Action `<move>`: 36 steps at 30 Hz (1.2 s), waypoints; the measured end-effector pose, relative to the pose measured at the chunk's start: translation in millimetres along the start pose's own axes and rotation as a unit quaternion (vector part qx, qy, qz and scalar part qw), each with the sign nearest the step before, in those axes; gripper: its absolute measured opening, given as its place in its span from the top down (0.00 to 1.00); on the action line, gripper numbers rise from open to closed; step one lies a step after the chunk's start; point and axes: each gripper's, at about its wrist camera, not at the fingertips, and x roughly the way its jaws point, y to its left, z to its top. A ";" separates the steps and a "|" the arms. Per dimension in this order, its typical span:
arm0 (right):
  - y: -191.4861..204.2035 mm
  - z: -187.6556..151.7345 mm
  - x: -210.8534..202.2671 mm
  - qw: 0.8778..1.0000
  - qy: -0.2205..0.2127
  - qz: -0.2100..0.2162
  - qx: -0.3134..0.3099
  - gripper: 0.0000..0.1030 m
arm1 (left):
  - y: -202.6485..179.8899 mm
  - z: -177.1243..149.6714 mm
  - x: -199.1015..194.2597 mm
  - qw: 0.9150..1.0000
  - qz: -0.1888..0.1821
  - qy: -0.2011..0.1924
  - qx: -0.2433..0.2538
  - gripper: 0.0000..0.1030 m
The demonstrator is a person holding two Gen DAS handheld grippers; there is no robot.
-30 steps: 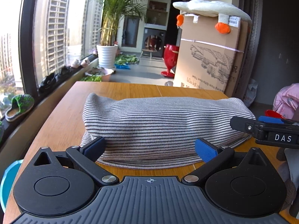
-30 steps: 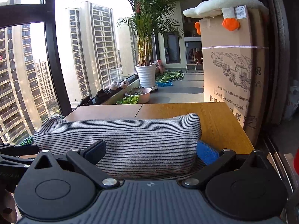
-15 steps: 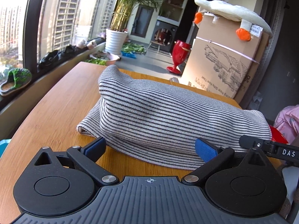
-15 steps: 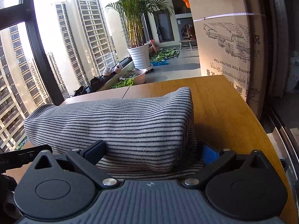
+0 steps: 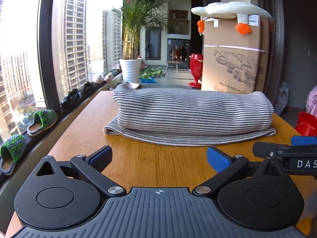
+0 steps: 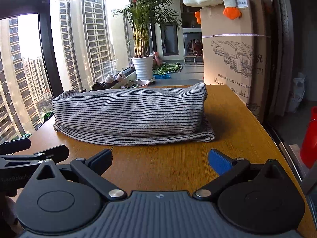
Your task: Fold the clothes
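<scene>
A grey striped garment (image 5: 194, 115) lies folded in a thick bundle on the wooden table (image 5: 158, 164), seen in the left wrist view just beyond my fingers. My left gripper (image 5: 158, 157) is open with bare table between its blue pads, clear of the cloth. The right wrist view shows the same striped garment (image 6: 130, 115) lying ahead, and my right gripper (image 6: 160, 158) is open too, a short way back from its near edge. The right gripper's tip (image 5: 287, 152) shows at the right edge of the left wrist view.
A large cardboard box (image 5: 233, 59) with a plush toy (image 5: 229, 10) on top stands behind the table. A window sill with slippers (image 5: 41, 119) runs along the left. A red bucket (image 5: 307, 123) sits off the table's right side. A potted palm (image 6: 142, 67) stands farther back.
Both grippers have drawn back from the garment, which now lies a short distance ahead instead of between the pads. The bundle has settled flat on the table.
</scene>
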 end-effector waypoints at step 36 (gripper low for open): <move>10.9 -15.8 -23.0 1.000 0.010 -0.004 -0.014 0.00 | -4.2 -10.5 -7.9 0.999 0.016 0.024 0.015 0.00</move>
